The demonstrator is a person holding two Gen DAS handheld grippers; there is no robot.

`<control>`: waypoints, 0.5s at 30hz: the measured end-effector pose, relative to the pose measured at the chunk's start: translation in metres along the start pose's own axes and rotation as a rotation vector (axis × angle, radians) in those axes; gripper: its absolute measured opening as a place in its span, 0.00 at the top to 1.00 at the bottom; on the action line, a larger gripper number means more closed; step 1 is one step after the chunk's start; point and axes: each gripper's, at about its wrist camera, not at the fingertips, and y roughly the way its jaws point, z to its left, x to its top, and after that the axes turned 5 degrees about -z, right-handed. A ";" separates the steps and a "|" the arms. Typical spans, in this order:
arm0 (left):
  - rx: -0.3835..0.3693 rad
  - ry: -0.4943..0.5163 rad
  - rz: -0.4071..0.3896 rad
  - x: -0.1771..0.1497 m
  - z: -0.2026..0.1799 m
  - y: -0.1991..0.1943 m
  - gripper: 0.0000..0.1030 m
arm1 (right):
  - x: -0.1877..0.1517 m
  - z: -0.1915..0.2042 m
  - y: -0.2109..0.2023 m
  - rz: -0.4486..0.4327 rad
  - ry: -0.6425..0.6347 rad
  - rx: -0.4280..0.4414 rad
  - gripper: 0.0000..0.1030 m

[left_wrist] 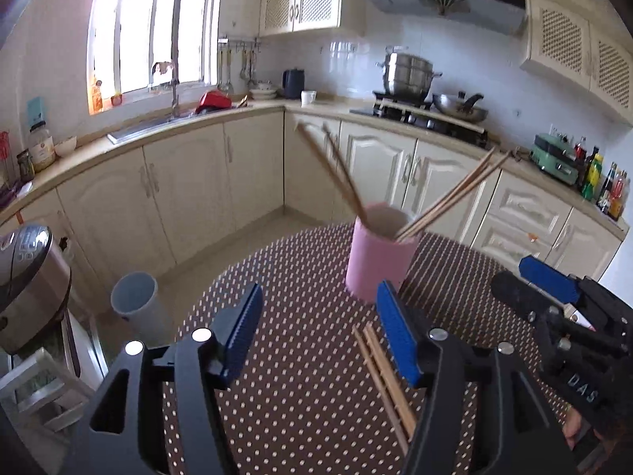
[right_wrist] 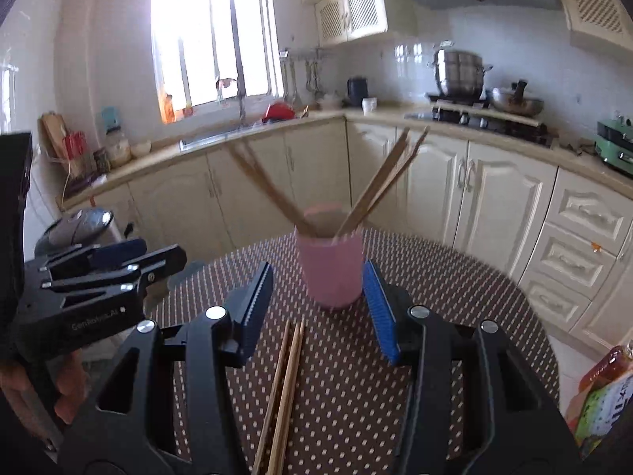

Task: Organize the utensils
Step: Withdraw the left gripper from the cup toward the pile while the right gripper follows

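Note:
A pink cup [left_wrist: 379, 261] stands on the dotted brown table [left_wrist: 300, 396] and holds several wooden chopsticks [left_wrist: 332, 170] that lean left and right. A loose pair of chopsticks [left_wrist: 385, 384] lies flat on the table in front of the cup. My left gripper [left_wrist: 320, 336] is open and empty, with the loose pair by its right finger. The right gripper's body shows at the right of the left wrist view. In the right wrist view the cup [right_wrist: 330, 273] is ahead, the loose pair [right_wrist: 283, 392] lies between the open fingers of my right gripper [right_wrist: 320, 312], untouched.
A grey bin [left_wrist: 136, 304] stands on the floor left of the table. A rice cooker [left_wrist: 27, 281] is at the far left. Kitchen counters, a sink and a stove run along the back. A bottle and a carton [right_wrist: 601, 392] sit at the table's right edge.

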 end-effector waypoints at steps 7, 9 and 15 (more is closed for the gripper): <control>0.031 -0.027 0.129 -0.043 0.018 0.029 0.42 | -0.057 0.013 0.060 0.296 -0.039 0.056 0.62; 0.027 -0.026 0.152 -0.049 0.019 0.034 0.42 | -0.070 0.015 0.076 0.356 -0.049 0.065 0.67; 0.019 -0.012 0.200 -0.060 0.019 0.047 0.42 | -0.088 0.014 0.095 0.431 -0.058 0.073 0.77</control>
